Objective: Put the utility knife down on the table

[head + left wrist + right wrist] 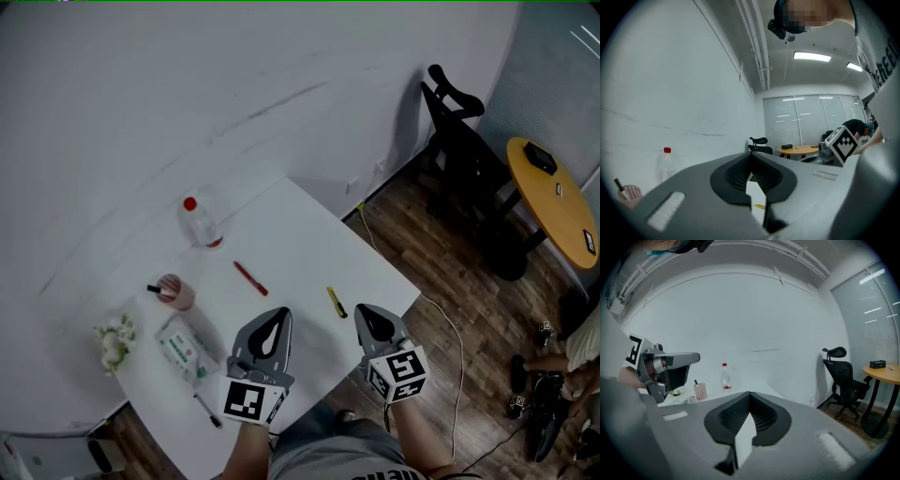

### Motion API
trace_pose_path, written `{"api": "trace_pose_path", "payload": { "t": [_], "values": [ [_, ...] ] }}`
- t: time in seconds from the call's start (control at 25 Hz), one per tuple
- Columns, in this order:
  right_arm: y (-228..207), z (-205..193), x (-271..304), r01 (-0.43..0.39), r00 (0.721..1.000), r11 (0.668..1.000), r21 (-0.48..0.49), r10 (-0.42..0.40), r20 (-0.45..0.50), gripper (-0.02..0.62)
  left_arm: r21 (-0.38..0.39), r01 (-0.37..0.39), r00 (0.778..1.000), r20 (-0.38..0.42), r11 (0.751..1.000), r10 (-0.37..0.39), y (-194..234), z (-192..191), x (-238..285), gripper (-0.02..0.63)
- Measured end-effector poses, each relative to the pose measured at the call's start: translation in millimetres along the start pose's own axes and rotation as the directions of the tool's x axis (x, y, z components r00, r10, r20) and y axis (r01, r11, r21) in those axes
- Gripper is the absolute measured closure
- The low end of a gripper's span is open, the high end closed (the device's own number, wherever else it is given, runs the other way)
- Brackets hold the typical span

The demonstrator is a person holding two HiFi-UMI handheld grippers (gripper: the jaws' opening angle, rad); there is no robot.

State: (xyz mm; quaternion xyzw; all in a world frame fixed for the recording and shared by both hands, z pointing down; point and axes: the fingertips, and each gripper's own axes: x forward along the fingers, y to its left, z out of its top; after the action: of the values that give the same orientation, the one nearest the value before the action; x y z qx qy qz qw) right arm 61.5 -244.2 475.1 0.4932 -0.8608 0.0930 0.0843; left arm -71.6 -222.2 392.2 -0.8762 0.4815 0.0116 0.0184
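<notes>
While left gripper (280,313) and right gripper (365,310) sit closed, empty, the utility knife (337,302) seems slim, yellow.

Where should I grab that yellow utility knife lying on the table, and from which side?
Take the utility knife mid-body, from straight above, jaws across its narrow width. It lies flat on the table, so only its long edges offer purchase. The right gripper is nearest; it looks shut and must open first.
</notes>
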Motion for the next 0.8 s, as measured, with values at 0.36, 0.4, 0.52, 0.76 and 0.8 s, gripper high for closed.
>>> {"api": "trace_pose_path", "payload": {
  "t": [0.36,0.4,0.52,0.76,0.8],
  "values": [
    [4,24,-16,-0.012,0.998,1.000,-0.005,0.012,0.069,0.594,0.007,0.000,1.000,0.007,1.000,0.000,-8,5,-3,0.600],
    [4,27,-18,-0.013,0.997,1.000,-0.006,0.014,0.077,0.594,0.008,-0.001,1.000,0.008,1.000,0.001,-8,5,-3,0.600],
    [6,33,-22,-0.018,0.995,1.000,-0.015,0.019,0.097,0.594,0.010,-0.001,1.000,0.011,1.000,0.001,-10,6,-4,0.600],
    [7,43,-33,-0.023,0.991,0.999,-0.034,0.027,0.130,0.594,0.014,-0.002,1.000,0.017,1.000,0.001,-16,9,-5,0.600],
    [7,45,-35,-0.024,0.990,0.999,-0.034,0.028,0.135,0.594,0.014,-0.002,1.000,0.019,1.000,0.002,-17,10,-5,0.600]
  ]
}}
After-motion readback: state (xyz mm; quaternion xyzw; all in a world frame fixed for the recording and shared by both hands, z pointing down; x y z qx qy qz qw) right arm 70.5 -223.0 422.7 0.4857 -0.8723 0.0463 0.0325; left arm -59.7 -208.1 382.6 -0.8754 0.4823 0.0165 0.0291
